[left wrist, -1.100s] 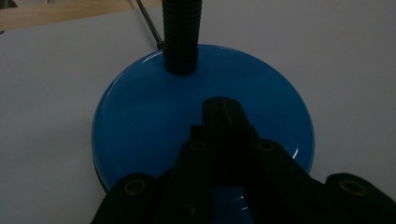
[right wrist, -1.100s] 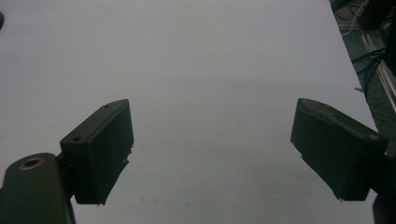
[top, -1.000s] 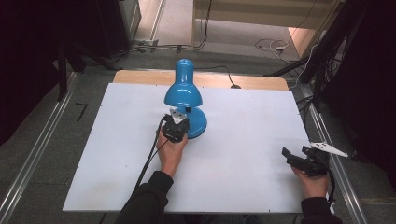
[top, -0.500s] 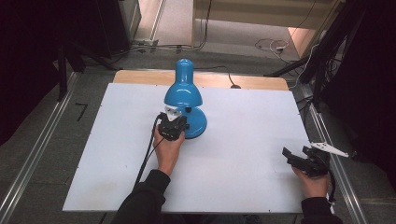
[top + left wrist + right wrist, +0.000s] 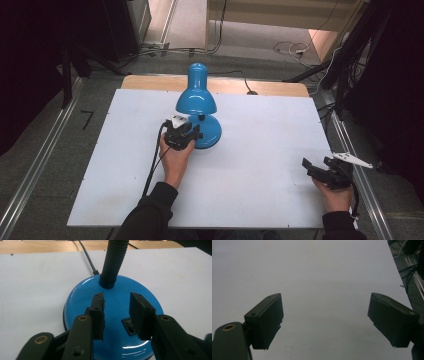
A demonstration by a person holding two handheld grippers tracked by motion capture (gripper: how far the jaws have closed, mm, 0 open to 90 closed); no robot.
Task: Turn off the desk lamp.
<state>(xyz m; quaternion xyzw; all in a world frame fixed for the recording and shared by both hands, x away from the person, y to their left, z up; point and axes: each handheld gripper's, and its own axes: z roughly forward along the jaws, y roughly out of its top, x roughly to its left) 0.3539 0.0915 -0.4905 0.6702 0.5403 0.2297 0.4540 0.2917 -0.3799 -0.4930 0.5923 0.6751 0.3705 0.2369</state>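
The left gripper (image 5: 116, 315) hovers just above the blue lamp's round base (image 5: 117, 293), jaws parted and grasping nothing; a black rocker switch (image 5: 130, 326) sits beneath its right jaw. The right gripper (image 5: 325, 320) rests wide apart over the bare white table (image 5: 317, 272), well away from the lamp.

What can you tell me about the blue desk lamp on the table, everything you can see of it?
The blue desk lamp looks glossy, like painted metal or plastic. It stands upright on the white table, nearer the far edge. A round domed base carries a black rocker switch and a ribbed flexible neck, which bends the shade downward. A black cord leaves the base rearward. The left gripper hovers over the base, jaws apart; contact is unclear.
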